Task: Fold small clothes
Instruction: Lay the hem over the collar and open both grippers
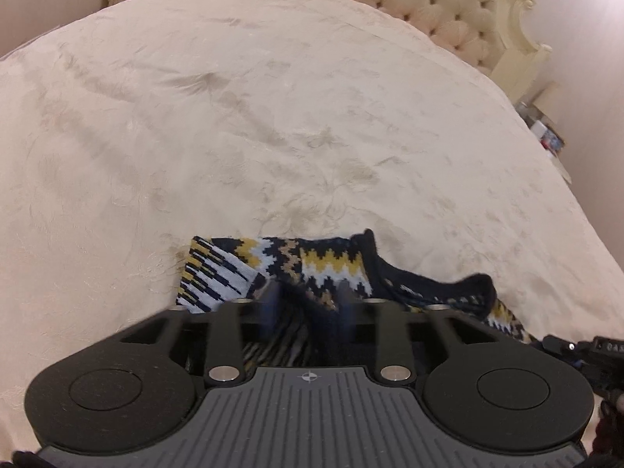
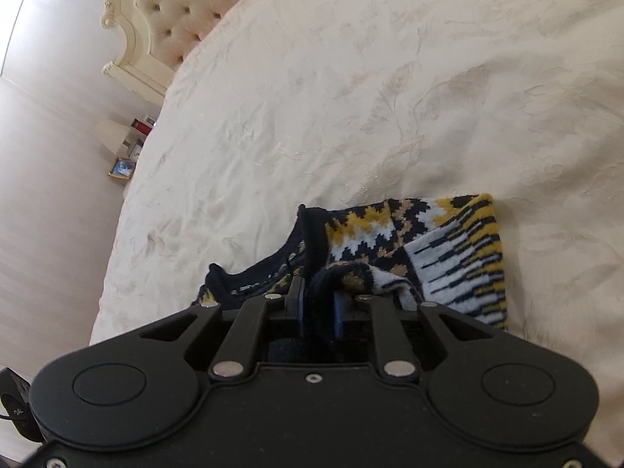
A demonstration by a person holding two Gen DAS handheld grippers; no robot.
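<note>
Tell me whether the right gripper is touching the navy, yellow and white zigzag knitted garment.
Touching. In the right wrist view, the right gripper has its blue pads closed on a fold of the knitted garment.

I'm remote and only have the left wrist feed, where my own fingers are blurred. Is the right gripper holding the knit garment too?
Observer: Yes. In the right wrist view the right gripper has a fold of the patterned knit garment between its blue pads.
Operator: Is that the same part I'm holding?
Observer: Can't tell exactly; its fold sits next to the dark trimmed edge.
Operator: Anything beside the bed on that side?
Observer: A framed picture stands on a low surface past the bedspread, below the tufted headboard.
</note>
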